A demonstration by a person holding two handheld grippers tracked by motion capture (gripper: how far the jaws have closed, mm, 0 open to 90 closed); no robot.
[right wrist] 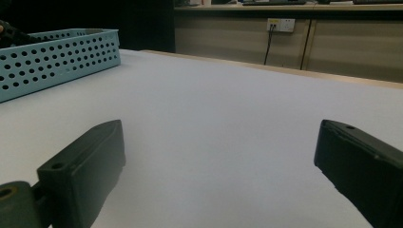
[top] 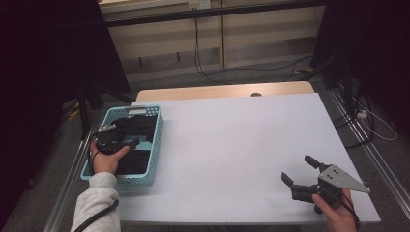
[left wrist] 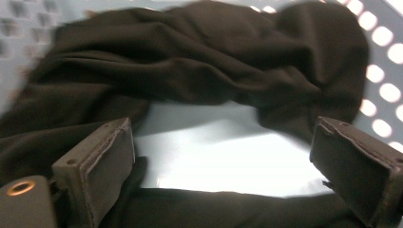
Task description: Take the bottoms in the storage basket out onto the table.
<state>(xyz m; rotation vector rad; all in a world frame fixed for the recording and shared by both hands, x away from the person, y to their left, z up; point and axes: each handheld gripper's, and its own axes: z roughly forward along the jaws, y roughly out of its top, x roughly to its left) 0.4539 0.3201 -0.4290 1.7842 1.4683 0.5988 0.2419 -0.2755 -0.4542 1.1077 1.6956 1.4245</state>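
A light blue perforated basket [top: 158,140] stands at the table's left edge with a crumpled black cloth [top: 138,129] inside. My left gripper [top: 126,141] hangs over the basket, open. In the left gripper view its jaws stand wide apart just above the black cloth [left wrist: 199,61], framing a bare patch of basket floor [left wrist: 214,156]. My right gripper [top: 300,170] is open low over the white table [top: 232,140] near the front right corner, with nothing between its fingers. The right gripper view looks across the table [right wrist: 214,118] toward the basket [right wrist: 57,59].
A wooden strip [top: 222,91] runs along the table's far edge. Cables lie on the floor behind the table and to its right [top: 372,121]. A wall socket [right wrist: 280,24] is on the far wall.
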